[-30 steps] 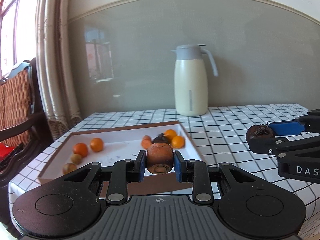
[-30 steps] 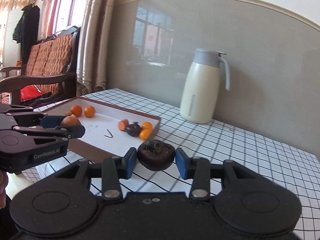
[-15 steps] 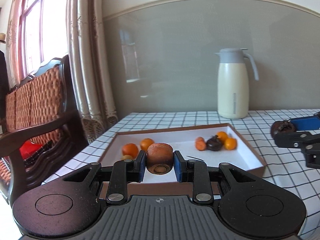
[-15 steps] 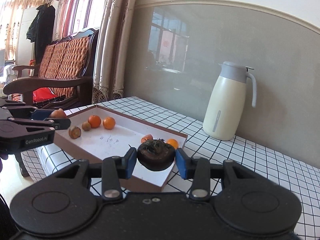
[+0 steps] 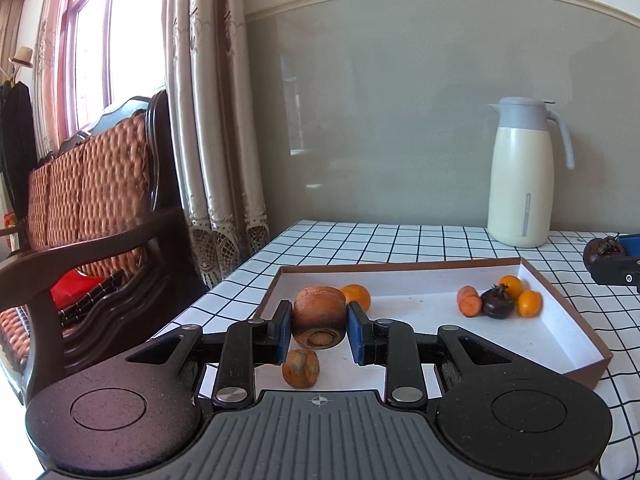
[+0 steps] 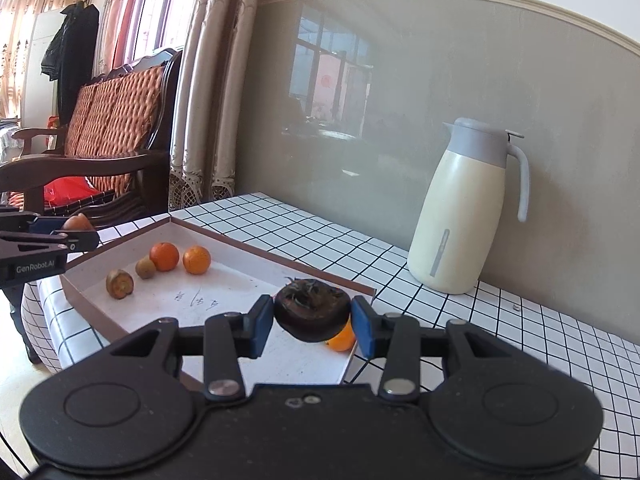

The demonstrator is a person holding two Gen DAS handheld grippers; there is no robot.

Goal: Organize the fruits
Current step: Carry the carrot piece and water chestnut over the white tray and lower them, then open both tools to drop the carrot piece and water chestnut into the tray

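My left gripper [image 5: 319, 327] is shut on a brown-orange fruit [image 5: 319, 316] and holds it over the left end of the white tray [image 5: 576, 344]. A small brownish fruit [image 5: 300, 368] lies in the tray just below it, an orange [image 5: 357, 296] behind. My right gripper [image 6: 313, 320] is shut on a dark purple fruit [image 6: 313, 311] above the tray's right end [image 6: 360, 290]. Another dark fruit [image 5: 497, 302] sits among small oranges [image 5: 529, 303] in the right corner. Two oranges [image 6: 164, 256] and brownish fruits [image 6: 119, 283] lie at the left end.
A cream thermos jug [image 5: 525, 172] stands at the back of the checked tablecloth [image 5: 380, 240]; it also shows in the right wrist view [image 6: 464, 208]. A wooden bench with woven cushions [image 5: 80, 200] and curtains [image 5: 216, 120] stand left of the table.
Both grippers moved forward and left over the tray with their fruits. The left one came down over the tray's left end; the right one now hangs above the right corner.
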